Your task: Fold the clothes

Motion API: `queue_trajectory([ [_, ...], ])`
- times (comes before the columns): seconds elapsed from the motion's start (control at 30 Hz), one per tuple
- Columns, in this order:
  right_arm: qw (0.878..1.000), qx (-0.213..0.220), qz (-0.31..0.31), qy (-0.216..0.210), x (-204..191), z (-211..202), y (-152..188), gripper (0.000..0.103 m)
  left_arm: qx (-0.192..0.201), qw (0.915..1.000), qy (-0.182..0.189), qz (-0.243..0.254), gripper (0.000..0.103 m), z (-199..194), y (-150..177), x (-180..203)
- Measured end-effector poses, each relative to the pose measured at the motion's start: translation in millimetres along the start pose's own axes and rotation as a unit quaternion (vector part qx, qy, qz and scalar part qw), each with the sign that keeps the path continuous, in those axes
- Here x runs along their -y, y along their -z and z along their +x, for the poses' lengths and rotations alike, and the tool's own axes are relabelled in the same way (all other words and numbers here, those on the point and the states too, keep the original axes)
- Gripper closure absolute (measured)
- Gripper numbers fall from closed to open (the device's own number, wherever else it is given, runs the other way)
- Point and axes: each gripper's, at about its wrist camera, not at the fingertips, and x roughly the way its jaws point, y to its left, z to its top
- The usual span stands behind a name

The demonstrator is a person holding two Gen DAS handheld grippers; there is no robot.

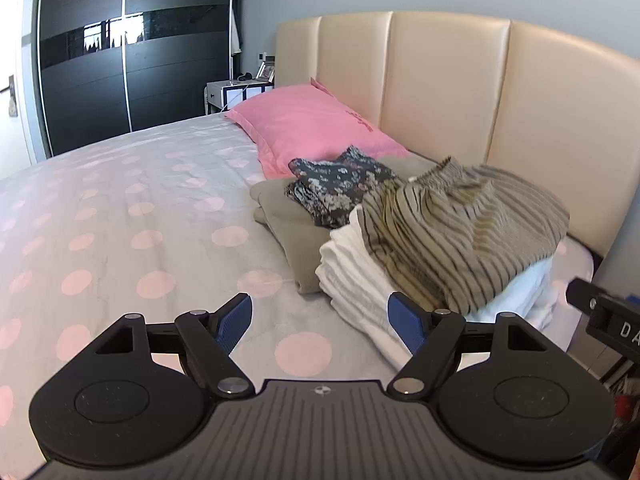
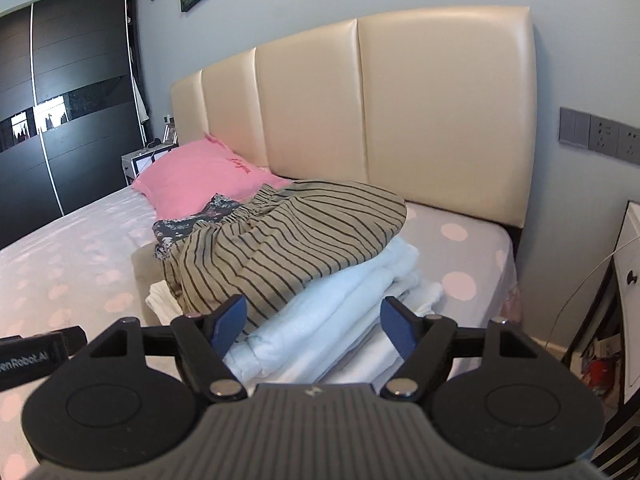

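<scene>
A tan garment with dark stripes (image 1: 460, 232) (image 2: 288, 236) lies loosely on top of a pile of folded white cloth (image 1: 360, 276) (image 2: 344, 320) near the headboard. Left of that pile a dark floral garment (image 1: 336, 184) (image 2: 188, 228) rests on a folded beige one (image 1: 288, 232) (image 2: 142, 268). My left gripper (image 1: 320, 322) is open over the dotted sheet, its right pad next to the white pile's edge, nothing between the pads. My right gripper (image 2: 310, 326) is open in front of the white pile and the striped hem; no pad presses on cloth.
A pink pillow (image 1: 312, 124) (image 2: 200, 180) lies against the cream headboard (image 1: 440, 92) (image 2: 400, 112). The grey sheet with pink dots (image 1: 120, 208) stretches left. A dark wardrobe (image 1: 132, 52) stands beyond the bed. A white cabinet (image 2: 630, 292) and wall sockets (image 2: 600, 136) are at the right.
</scene>
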Motion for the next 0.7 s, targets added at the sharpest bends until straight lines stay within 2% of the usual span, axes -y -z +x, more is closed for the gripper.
queue_trajectory([
  [0.7, 1.000, 0.009, 0.000, -0.001, -4.0, -1.7, 7.0, 0.024, -0.018, 0.9998, -0.002, 0.002, 0.029, 3.6, 11.1, 6.3],
])
